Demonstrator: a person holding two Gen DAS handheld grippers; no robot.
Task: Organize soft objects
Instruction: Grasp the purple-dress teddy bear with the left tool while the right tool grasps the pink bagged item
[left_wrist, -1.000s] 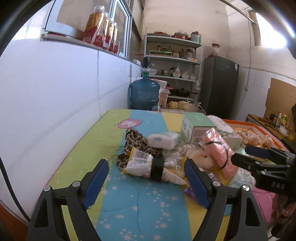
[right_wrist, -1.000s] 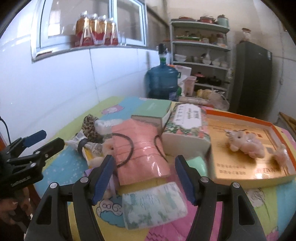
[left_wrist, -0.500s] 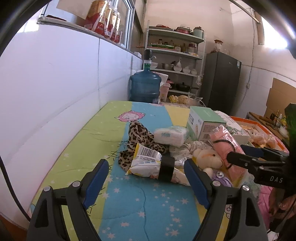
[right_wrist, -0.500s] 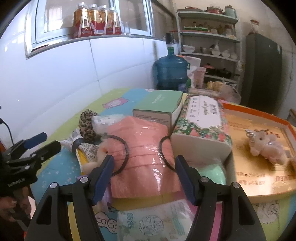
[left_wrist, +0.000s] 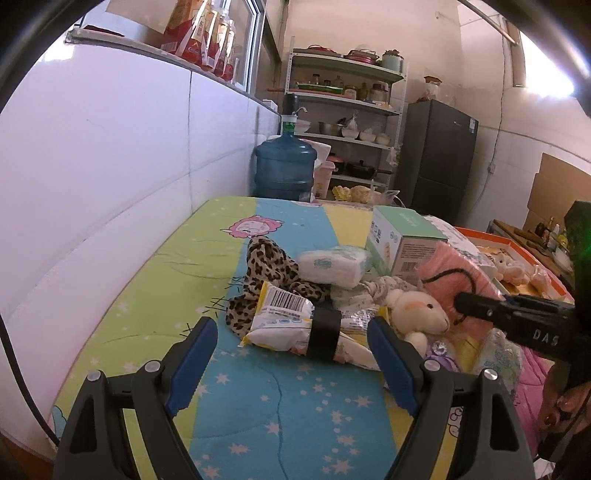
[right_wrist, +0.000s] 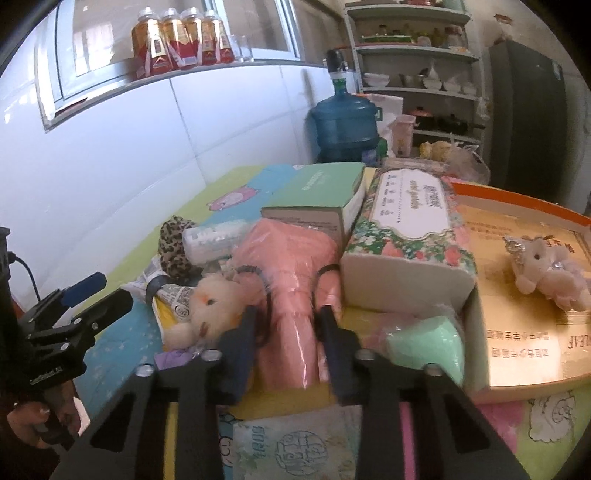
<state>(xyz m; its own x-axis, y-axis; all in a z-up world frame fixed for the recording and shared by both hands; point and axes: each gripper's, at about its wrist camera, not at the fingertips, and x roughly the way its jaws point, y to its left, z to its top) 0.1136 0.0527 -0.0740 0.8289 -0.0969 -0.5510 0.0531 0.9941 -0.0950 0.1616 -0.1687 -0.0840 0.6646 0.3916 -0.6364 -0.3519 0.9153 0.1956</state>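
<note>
A pile of soft things lies on the colourful mat (left_wrist: 258, 406). My right gripper (right_wrist: 288, 314) is closing, and its jaws squeeze a pink wrapped cloth packet (right_wrist: 295, 258) with black loops. From the left wrist view the same packet (left_wrist: 454, 266) shows with the right gripper (left_wrist: 480, 306) at its near end. A cream plush bear (right_wrist: 214, 299) lies just left of the packet. My left gripper (left_wrist: 291, 343) stands open, low over a white-and-yellow snack bag (left_wrist: 284, 317) with a black band. A leopard-print cloth (left_wrist: 266, 266) and a white tissue pack (left_wrist: 332, 264) lie behind the bag.
A green box (right_wrist: 317, 192) and a floral tissue box (right_wrist: 406, 229) stand behind the pile. To the right, an orange tray (right_wrist: 517, 206) holds a pink plush toy (right_wrist: 546, 266). A mint soft item (right_wrist: 428, 343) lies near it. A white tiled wall (left_wrist: 110, 184) borders the left.
The right gripper's jaws have come together on the pink packet, pinching it narrow. Both grippers have dipped slightly towards the pile.
</note>
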